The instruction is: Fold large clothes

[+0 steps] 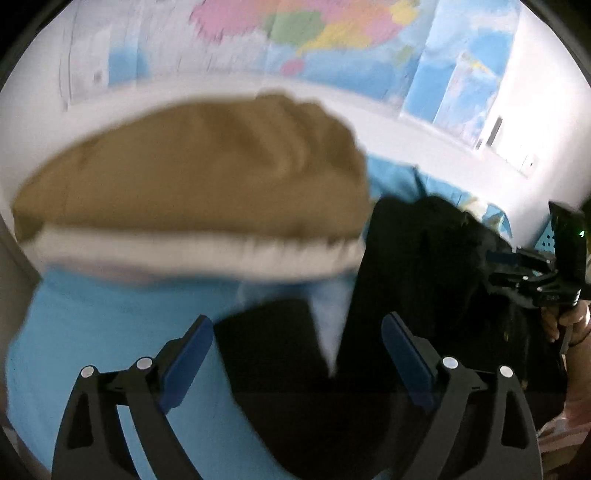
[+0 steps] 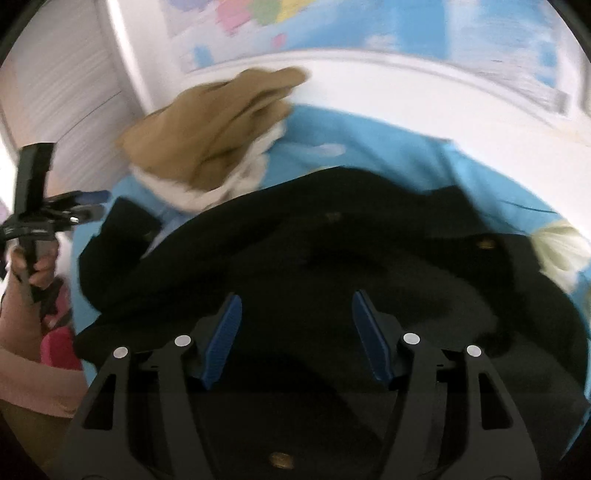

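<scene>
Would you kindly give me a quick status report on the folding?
Both tongs, left and right, open, empty. Black coat rumpled on blue sheet. Brown coat heaped beside it.

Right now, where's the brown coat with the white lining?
The brown coat lies at the far left of the blue sheet, just beyond the black garment, below the wall map.

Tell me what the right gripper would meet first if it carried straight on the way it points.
Most likely the black garment: it fills the view ahead of the open right gripper, between and beyond its fingers. How far off it lies is unclear in the blurred frame.
</scene>
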Demonstrator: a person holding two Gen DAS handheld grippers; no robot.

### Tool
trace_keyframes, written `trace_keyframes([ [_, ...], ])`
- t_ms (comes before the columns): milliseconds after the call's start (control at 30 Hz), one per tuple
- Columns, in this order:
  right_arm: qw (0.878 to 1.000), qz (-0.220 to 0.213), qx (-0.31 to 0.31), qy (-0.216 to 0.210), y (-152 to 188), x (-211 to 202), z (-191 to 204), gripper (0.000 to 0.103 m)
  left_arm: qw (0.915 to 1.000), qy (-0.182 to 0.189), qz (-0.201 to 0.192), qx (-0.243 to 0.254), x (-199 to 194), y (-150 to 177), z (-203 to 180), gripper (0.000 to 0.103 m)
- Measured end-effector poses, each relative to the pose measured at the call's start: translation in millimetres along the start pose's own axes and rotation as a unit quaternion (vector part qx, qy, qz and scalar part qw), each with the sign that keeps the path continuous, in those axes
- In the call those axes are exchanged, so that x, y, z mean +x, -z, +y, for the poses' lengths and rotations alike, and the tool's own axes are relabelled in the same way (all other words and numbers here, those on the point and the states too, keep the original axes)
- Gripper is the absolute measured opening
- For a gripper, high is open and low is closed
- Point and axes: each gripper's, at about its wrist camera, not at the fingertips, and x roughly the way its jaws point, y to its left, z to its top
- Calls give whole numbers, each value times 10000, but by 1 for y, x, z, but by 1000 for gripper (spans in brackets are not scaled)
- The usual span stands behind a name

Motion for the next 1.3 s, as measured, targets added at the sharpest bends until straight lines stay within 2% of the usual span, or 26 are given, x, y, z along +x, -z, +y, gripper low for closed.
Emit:
trace_keyframes([
  [67, 9998, 86, -114, -131, -3, 10, 19, 65, 9996, 110, 199, -162, 13, 11, 11, 91],
  [100, 9996, 108, -145, -198, -4, 14, 25, 71, 9992, 158, 266, -233, 18, 14, 15, 89],
  [133, 9994, 131, -179, -255, -7, 18, 33, 73, 9986, 262, 317, -318, 23, 18, 17, 83],
  [167, 9992, 138, -256, -269, -9, 22, 42, 73, 9978, 407, 354, -389, 27, 21, 20, 75],
  [200, 9990, 135, -310, -276, -9, 23, 48, 75, 9977, 430, 346, -397, 29, 23, 21, 58],
  [267, 9973, 127, -403, -596, -12, 23, 62, 73, 9983, 450, 215, -289, 24, 22, 19, 37],
  [300, 9956, 134, -413, -836, -15, 25, 70, 72, 9984, 475, 146, -270, 20, 20, 16, 19],
  [333, 9940, 129, -448, -991, -17, 26, 77, 72, 9983, 529, 40, -253, 11, 16, 14, 16],
  [467, 9851, 24, -913, -1459, -28, 30, 121, 72, 9979, 441, -473, -71, -23, -6, 3, 16],
  [533, 9792, -44, -997, -1768, -37, 32, 140, 74, 9960, 532, -714, 48, -40, -18, -7, 16],
  [667, 9734, -308, -1179, -1941, -53, 30, 166, 75, 9912, 574, -1106, 441, -71, -44, -37, 16],
  [700, 9717, -382, -1180, -2008, -58, 27, 168, 71, 9901, 622, -1150, 514, -75, -49, -44, 16],
  [733, 9703, -413, -1198, -2063, -62, 23, 170, 51, 9883, 722, -1194, 610, -81, -57, -55, 16],
  [767, 9687, -450, -1246, -2100, -67, 18, 171, 39, 9871, 797, -1207, 690, -85, -63, -61, 16],
  [800, 9685, -528, -1300, -2059, -70, 11, 171, 21, 9858, 829, -1243, 770, -88, -69, -69, 16],
  [833, 9699, -660, -1376, -1899, -74, 2, 169, 13, 9842, 830, -1306, 863, -92, -75, -77, 16],
  [900, 9722, -970, -1364, -1635, -81, -24, 157, 12, 9770, 948, -1555, 1111, -105, -89, -100, 18],
  [967, 9726, -1331, -1281, -1415, -83, -57, 137, 12, 9685, 1235, -1805, 1193, -120, -103, -118, 29],
  [1033, 9738, -1626, -1180, -1061, -84, -87, 117, 12, 9575, 1469, -2068, 1373, -131, -112, -136, 53],
  [1067, 9739, -1808, -1050, -880, -81, -104, 103, 12, 9507, 1523, -2270, 1467, -136, -113, -146, 58],
  [1133, 9721, -2136, -817, -526, -69, -136, 73, 12, 9392, 1849, -2408, 1605, -137, -110, -160, 77],
  [1167, 9717, -2208, -706, -457, -62, -144, 61, 12, 9362, 1957, -2406, 1655, -134, -107, -164, 77],
  [1233, 9743, -2200, -340, -354, -39, -153, 30, 17, 9353, 1987, -2300, 1813, -119, -100, -171, 77],
  [1300, 9805, -1960, 29, -164, -11, -148, 2, 23, 9438, 1945, -1955, 1820, -87, -92, -172, 77],
])
